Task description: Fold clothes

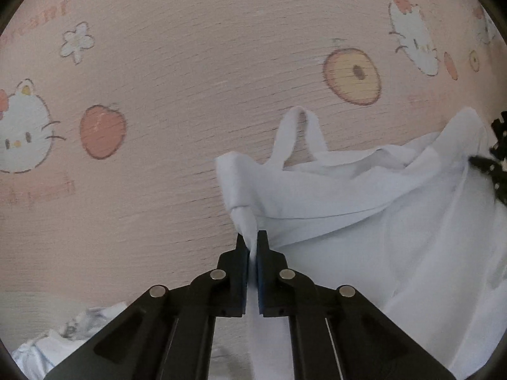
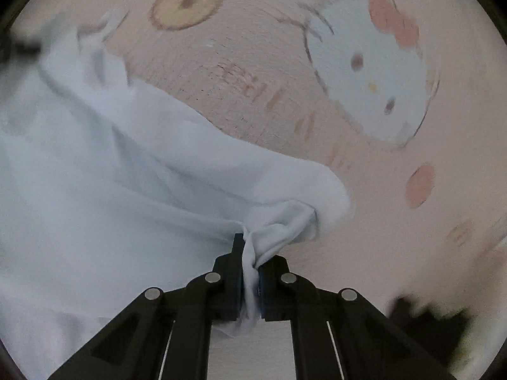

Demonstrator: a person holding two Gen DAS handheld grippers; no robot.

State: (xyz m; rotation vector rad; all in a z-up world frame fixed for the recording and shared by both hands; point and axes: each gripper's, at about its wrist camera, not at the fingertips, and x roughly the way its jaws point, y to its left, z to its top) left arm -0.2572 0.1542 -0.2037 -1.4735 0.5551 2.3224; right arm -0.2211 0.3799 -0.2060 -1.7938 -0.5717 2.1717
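- Two grippers each pinch a bit of the same white top [image 1: 364, 196], so it can be lifted and pulled flat for folding.
- Closest in the left wrist view, the left gripper [image 1: 253, 243] is pressed together on a thin twist of white cloth, which looks like a strap or an edge near the top of the garment.
- Closest in the right wrist view, the right gripper [image 2: 250, 250] is pressed together on a bunched corner of the white top, and the cloth puffs out just past its tips.
- Both grippers point down at the bed, likely so the top hangs a little and its wrinkles can drop out.
- A bit farther, the white top sags between the two grips and rests in soft folds on the pink sheet [image 1: 190, 95].
- One loop strap [image 1: 299, 133] lies loose on the sheet, just past the left gripper.
- Farther out, the pink sheet shows a cartoon cat [image 2: 370, 72], apples and flowers; it gives a wide, soft place to lay the top.
- Something black with white dots [image 1: 497, 155] sits at the right edge of the left wrist view, touching the top; I cannot tell what it is.
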